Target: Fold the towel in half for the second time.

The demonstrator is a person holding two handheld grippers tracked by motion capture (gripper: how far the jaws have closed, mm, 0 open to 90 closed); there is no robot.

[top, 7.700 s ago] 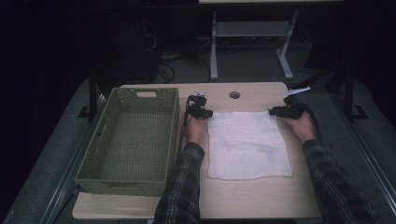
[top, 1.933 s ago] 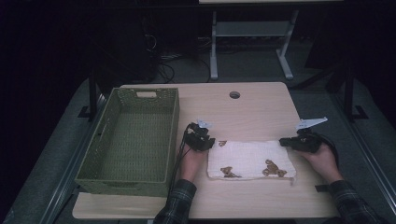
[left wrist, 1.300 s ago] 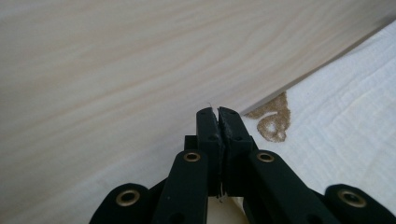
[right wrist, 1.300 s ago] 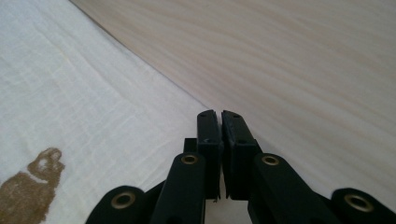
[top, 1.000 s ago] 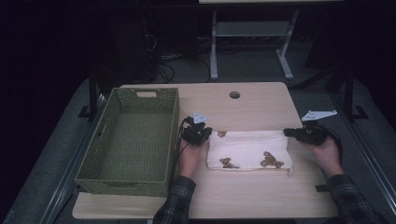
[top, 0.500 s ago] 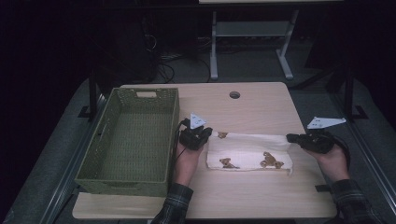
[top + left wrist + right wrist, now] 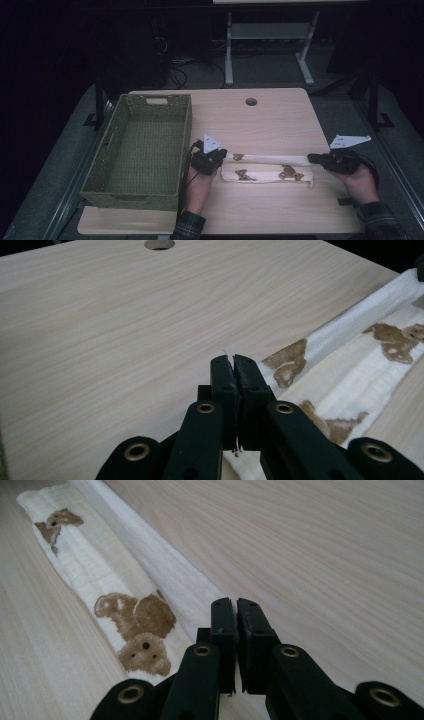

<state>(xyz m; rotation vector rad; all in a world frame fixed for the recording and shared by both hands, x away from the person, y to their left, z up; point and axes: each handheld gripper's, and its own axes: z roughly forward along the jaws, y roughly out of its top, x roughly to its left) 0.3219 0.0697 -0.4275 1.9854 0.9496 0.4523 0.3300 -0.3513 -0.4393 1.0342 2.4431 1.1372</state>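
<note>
Finding the cloth (image 7: 267, 172) lying on the table (image 7: 270, 115) as a long folded strip, stretching from 9 o'clock to 3 o'clock between the two claws in the high view. Placing the left gripper (image 7: 223, 159) at the strip's 9 o'clock end and the right gripper (image 7: 311, 159) at its 3 o'clock end, so putting the cloth at 3 o'clock of the left claw and at 9 o'clock of the right one. Seeing the left jaws pressed tight together in the left gripper view, with thin white slivers of cloth showing in the seam between them: pinching the cloth's edge. Seeing the right jaws likewise squeezed shut in the right gripper view, with the strip's white band running in under them from 11 o'clock. Noting brown bears (image 7: 137, 615) printed on the strip at 9 o'clock of those jaws. Spotting the basket (image 7: 185, 145) at 9 o'clock of the left claw, just beside it, and the hole (image 7: 251, 101) at 12 o'clock of the cloth, well apart. Struggling to tell whether the right jaws are actually gripping cloth, the band's end being hidden beneath them. Losing both forearms at the picture's 6 o'clock edge, and the surroundings to darkness.
</note>
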